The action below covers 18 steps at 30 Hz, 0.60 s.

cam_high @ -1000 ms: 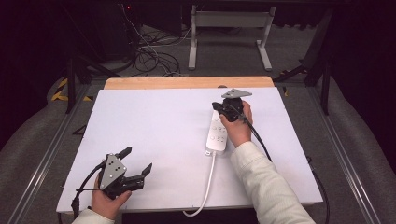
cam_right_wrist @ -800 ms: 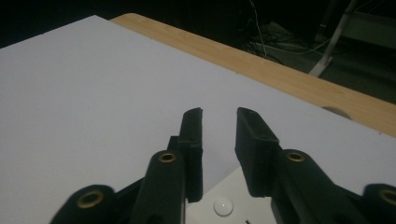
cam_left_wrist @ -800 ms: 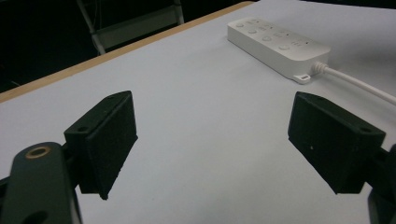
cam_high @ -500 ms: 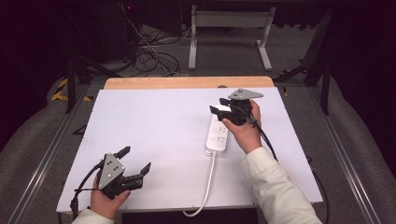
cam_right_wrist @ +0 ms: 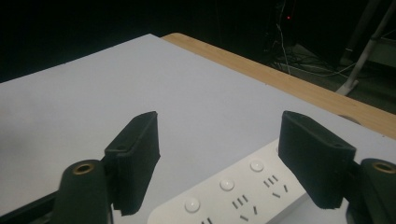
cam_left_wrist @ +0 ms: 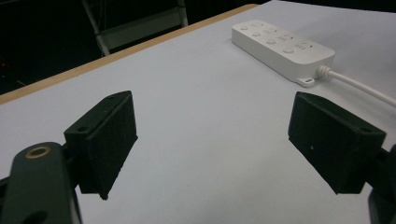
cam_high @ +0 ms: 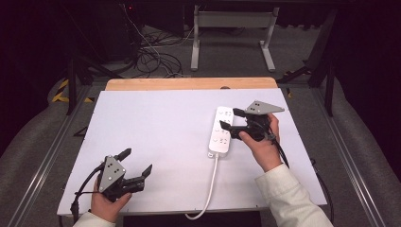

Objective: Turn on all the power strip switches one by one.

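Hovering wide open over the power strip, the right gripper holds nothing; left gripper gapes empty.

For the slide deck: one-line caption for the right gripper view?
Open right gripper poised over the white power strip on the white tabletop, jaws apart, gripping nothing.

No readable text or labels on the power strip.

Dark room, grey floor, tangled cables (perhaps power leads)
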Tool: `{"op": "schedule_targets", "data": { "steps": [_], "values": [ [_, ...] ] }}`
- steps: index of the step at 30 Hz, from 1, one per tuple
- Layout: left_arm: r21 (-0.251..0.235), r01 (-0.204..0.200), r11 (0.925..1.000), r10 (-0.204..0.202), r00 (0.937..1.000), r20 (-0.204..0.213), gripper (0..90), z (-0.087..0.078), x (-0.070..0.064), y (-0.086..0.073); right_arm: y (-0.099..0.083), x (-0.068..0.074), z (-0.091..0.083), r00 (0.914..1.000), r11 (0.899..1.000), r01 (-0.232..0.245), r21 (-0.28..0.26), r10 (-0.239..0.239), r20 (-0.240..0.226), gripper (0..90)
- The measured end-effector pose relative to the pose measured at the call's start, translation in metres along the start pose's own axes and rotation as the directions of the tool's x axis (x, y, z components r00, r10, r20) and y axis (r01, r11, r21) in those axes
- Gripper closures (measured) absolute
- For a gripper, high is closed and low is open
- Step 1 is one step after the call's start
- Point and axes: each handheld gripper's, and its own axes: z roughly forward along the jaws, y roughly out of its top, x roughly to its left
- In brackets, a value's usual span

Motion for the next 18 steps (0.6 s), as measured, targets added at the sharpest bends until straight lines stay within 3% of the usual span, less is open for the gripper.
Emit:
{"op": "schedule_targets", "data": {
  "steps": [3, 10, 18],
  "values": [
    [0.000, 0.002, 1.0000, -0.002, 1.0000, 0.001, 15.8, 0.000, 0.000, 0.000, -0.007, 0.001, -0.010, 0.9999, 1.000, 0.014, 0.008, -0.014, -0.005, 25.1],
    [0.001, -0.003, 1.0000, 0.003, 1.0000, 0.000, 15.8, 0.000, 0.000, 0.000, -0.023, 0.001, -0.032, 0.9989, 1.000, -0.017, 0.004, 0.017, -0.045, 22.8],
    [-0.001, -0.017, 0.9999, 0.017, 0.9999, -0.002, 15.3, -0.001, -0.002, 0.001, -0.047, 0.001, -0.045, 0.9952, 1.000, -0.003, 0.020, 0.005, -0.097, 19.9]
  ]
}}
